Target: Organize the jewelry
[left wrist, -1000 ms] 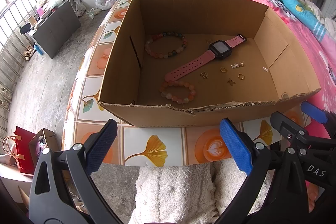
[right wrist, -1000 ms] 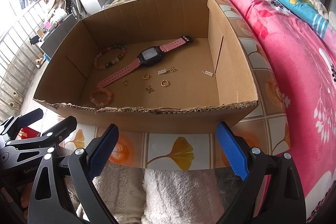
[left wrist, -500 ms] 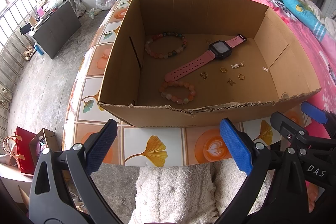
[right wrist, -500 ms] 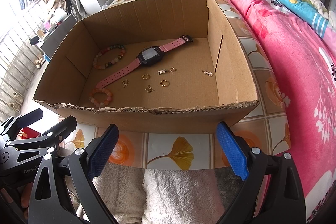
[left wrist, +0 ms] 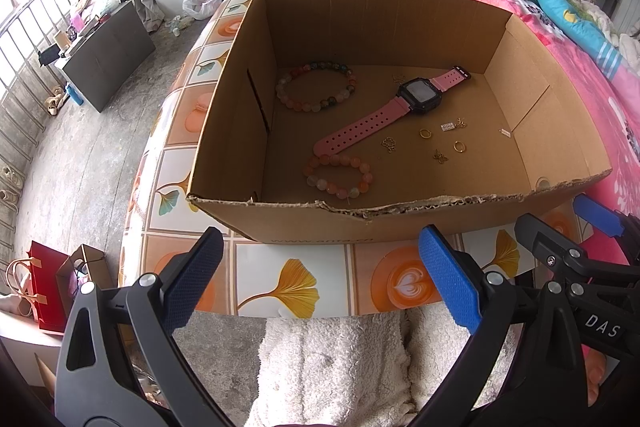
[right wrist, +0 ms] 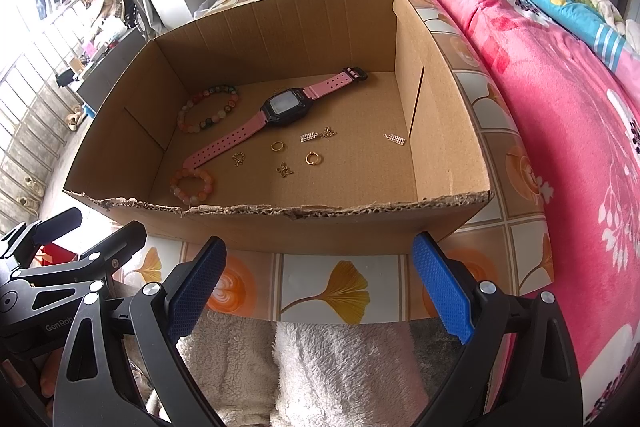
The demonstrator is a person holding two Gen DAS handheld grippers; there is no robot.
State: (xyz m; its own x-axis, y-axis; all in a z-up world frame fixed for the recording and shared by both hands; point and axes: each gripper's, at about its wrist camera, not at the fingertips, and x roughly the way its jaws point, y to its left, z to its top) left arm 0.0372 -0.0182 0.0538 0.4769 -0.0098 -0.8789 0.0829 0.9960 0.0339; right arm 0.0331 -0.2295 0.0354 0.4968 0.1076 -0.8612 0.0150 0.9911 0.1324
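An open cardboard box (left wrist: 304, 223) (right wrist: 320, 227) stands on a tiled table. On its floor lie a pink-strapped watch (left wrist: 416, 93) (right wrist: 284, 107), a multicolour bead bracelet (left wrist: 316, 85) (right wrist: 208, 107), a smaller peach bead bracelet (left wrist: 339, 175) (right wrist: 192, 183), gold rings (left wrist: 425, 133) (right wrist: 312, 158) and several small charms (right wrist: 285, 170). My left gripper (left wrist: 320, 275) and right gripper (right wrist: 316, 287) hover side by side in front of the box's near wall, both open and holding nothing.
A pink floral blanket (right wrist: 560, 107) covers the bed right of the table. Grey floor, a dark low cabinet (left wrist: 108, 55) and a red gift bag (left wrist: 44, 287) lie to the left. White fluffy fabric (left wrist: 332, 367) sits below the grippers.
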